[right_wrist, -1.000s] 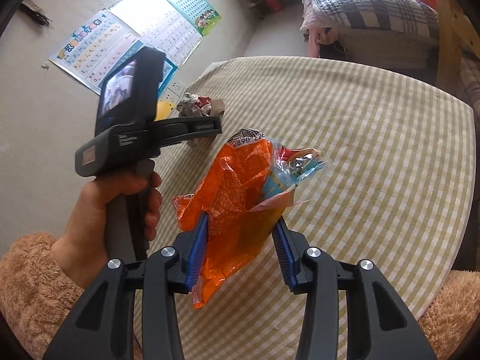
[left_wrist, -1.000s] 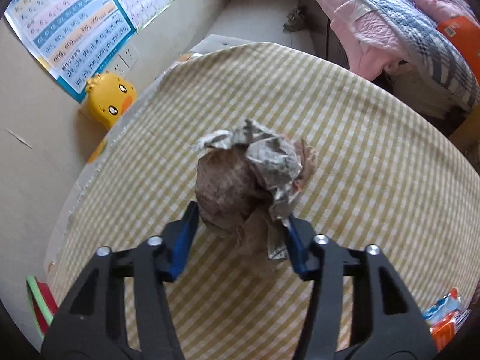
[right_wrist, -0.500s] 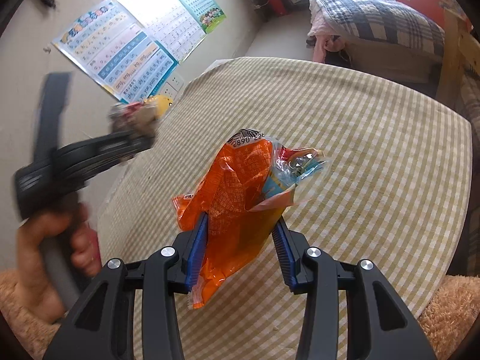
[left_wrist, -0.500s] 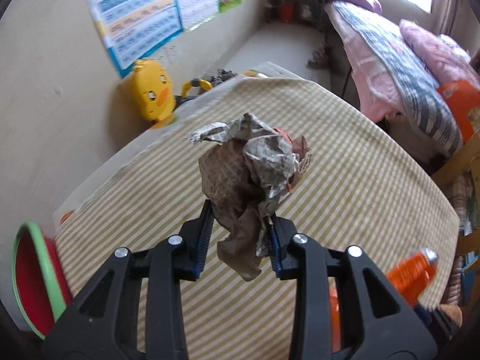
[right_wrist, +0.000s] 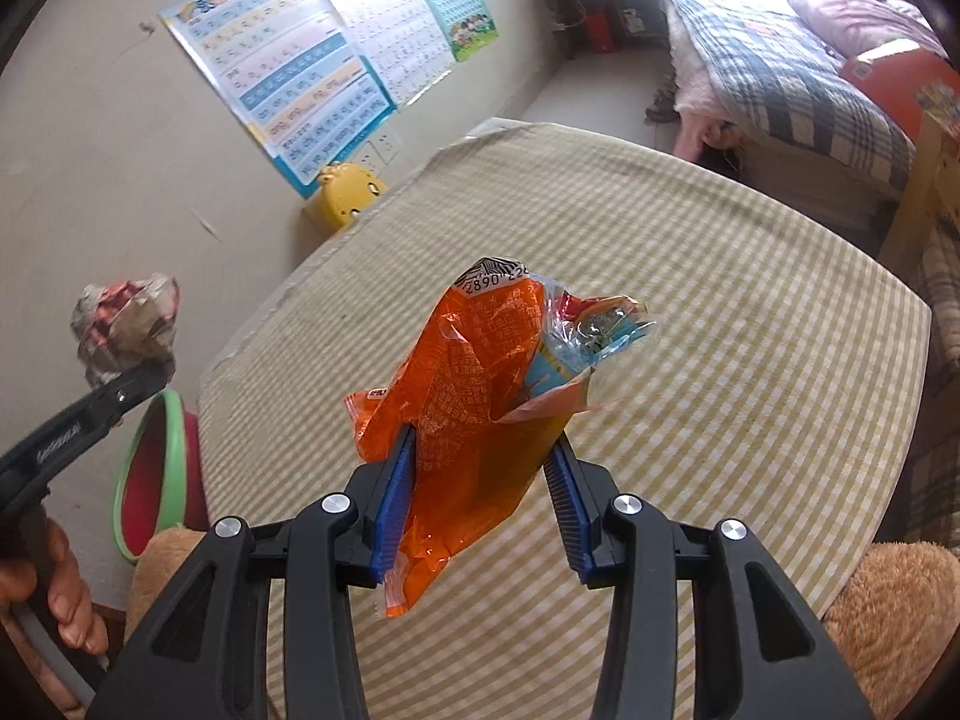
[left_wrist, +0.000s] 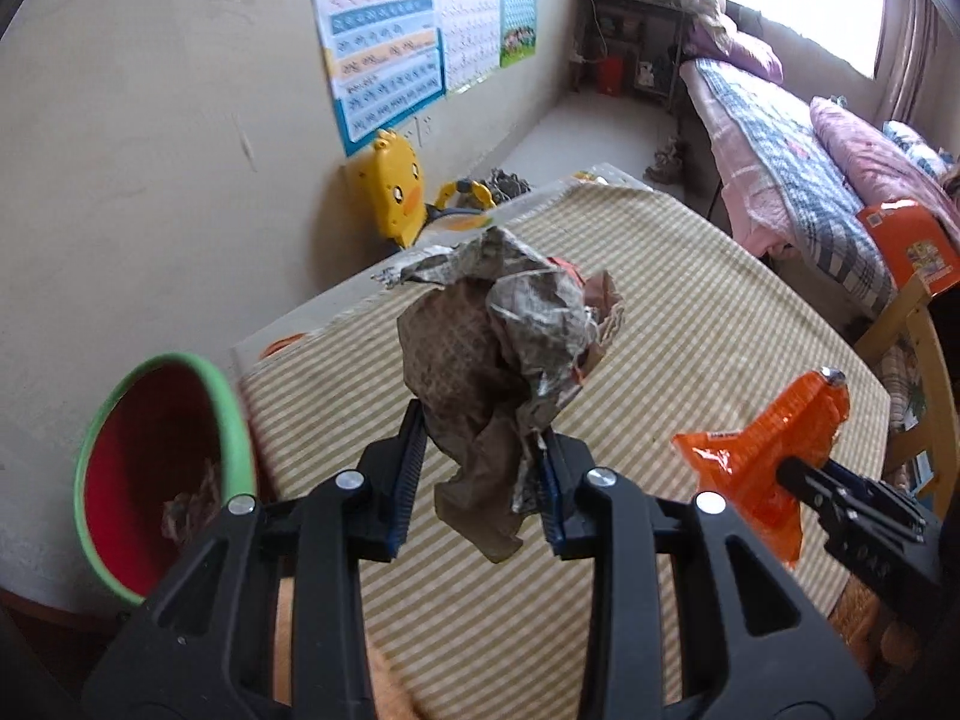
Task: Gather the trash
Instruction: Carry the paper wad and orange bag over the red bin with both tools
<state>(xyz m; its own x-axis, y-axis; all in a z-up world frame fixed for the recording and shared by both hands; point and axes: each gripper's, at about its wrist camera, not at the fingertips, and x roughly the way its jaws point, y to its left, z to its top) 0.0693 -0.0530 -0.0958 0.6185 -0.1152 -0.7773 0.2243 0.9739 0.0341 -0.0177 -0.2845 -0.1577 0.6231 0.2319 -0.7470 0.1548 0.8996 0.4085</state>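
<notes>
My left gripper (left_wrist: 480,456) is shut on a crumpled wad of brown and grey paper (left_wrist: 504,348), held in the air above the left end of the checked table (left_wrist: 720,324). The wad also shows in the right wrist view (right_wrist: 126,330). My right gripper (right_wrist: 483,468) is shut on an orange snack wrapper (right_wrist: 474,396) with a clear blue-printed end, held above the table; the wrapper also shows in the left wrist view (left_wrist: 762,462). A red bin with a green rim (left_wrist: 156,468) stands on the floor left of the table, with crumpled paper inside.
A yellow duck toy (left_wrist: 396,192) stands by the wall under posters (left_wrist: 390,30). A bed with checked and pink bedding (left_wrist: 798,174) lies beyond the table. A wooden chair (left_wrist: 918,348) stands at the table's right edge. The bin shows in the right wrist view (right_wrist: 156,474).
My left gripper has lifted the paper wad off the table and swung left and back, bringing the bin into view. My right gripper still holds the wrapper, shifted slightly.
</notes>
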